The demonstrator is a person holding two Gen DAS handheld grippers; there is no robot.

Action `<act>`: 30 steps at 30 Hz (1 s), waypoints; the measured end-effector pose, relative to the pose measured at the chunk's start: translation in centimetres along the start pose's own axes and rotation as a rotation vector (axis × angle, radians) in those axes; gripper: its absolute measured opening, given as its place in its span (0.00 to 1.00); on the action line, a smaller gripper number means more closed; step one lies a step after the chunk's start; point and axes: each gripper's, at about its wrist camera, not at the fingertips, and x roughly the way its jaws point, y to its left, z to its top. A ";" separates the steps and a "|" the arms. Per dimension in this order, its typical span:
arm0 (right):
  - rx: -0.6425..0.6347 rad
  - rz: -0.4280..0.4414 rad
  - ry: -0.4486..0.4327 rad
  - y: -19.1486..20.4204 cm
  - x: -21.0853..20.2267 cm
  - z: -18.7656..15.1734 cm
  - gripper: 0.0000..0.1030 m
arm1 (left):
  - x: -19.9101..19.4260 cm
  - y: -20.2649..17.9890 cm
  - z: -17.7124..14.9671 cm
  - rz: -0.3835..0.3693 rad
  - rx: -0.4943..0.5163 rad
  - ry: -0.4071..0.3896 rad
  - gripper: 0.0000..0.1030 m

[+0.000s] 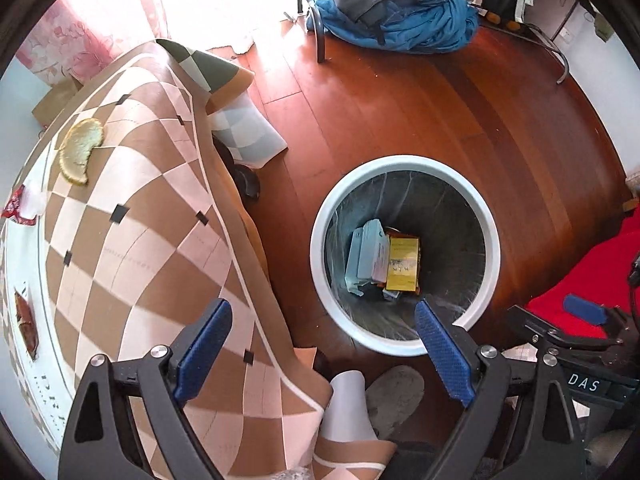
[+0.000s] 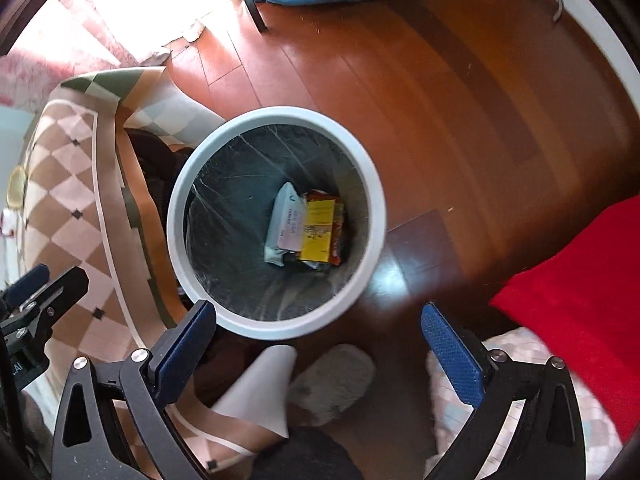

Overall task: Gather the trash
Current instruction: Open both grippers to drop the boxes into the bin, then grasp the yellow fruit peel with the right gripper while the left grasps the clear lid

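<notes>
A polished reddish-brown wooden plank floor is seen across both views, and on it stands a round white-rimmed trash bin lined with a dark plastic bag. To the left of the bin a bench draped in a tan-and-pink diamond-checked tablecloth is shown, its cloth hanging down to the floor just beside the bin's rim. A heap of blue and grey clothing is piled on a dark-framed chair well apart from the bin, at the far side of the floor, and a bright red cloth is seen at the right edge. Inside the bin, at the bottom, a pale blue-and-white plastic packet and a flat yellow cardboard box are lying side by side and touching. On the bench top a curved piece of yellow citrus peel is resting, with a crumpled red-and-white wrapper near it at the left edge and a brown wrapper further along the same edge. The left gripper is held above the bin's near rim with its blue-padded jaws spread wide and nothing between them. The right gripper is held over the same rim, its jaws likewise parted and empty.
</notes>
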 end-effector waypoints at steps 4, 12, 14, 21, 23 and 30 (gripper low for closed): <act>-0.020 -0.036 -0.029 0.6 -1.9 -0.8 1.00 | -1.2 -0.1 -0.6 0.001 0.005 -0.020 0.91; -0.022 -0.047 -0.086 1.0 -5.7 -2.2 1.00 | -5.0 -0.4 -1.5 -0.001 0.010 -0.078 0.91; -0.023 -0.045 -0.105 1.2 -7.1 -2.6 1.00 | -6.1 -0.2 -1.8 -0.010 0.003 -0.092 0.91; -0.003 -0.036 -0.202 1.8 -12.8 -4.7 1.00 | -11.1 0.9 -3.2 -0.025 -0.031 -0.172 0.91; 0.005 -0.030 -0.236 2.0 -14.6 -5.5 1.00 | -12.8 1.4 -3.7 -0.026 -0.041 -0.193 0.91; 0.006 0.055 -0.351 5.0 -21.2 -8.3 1.00 | -18.4 5.8 -5.6 -0.013 -0.105 -0.299 0.91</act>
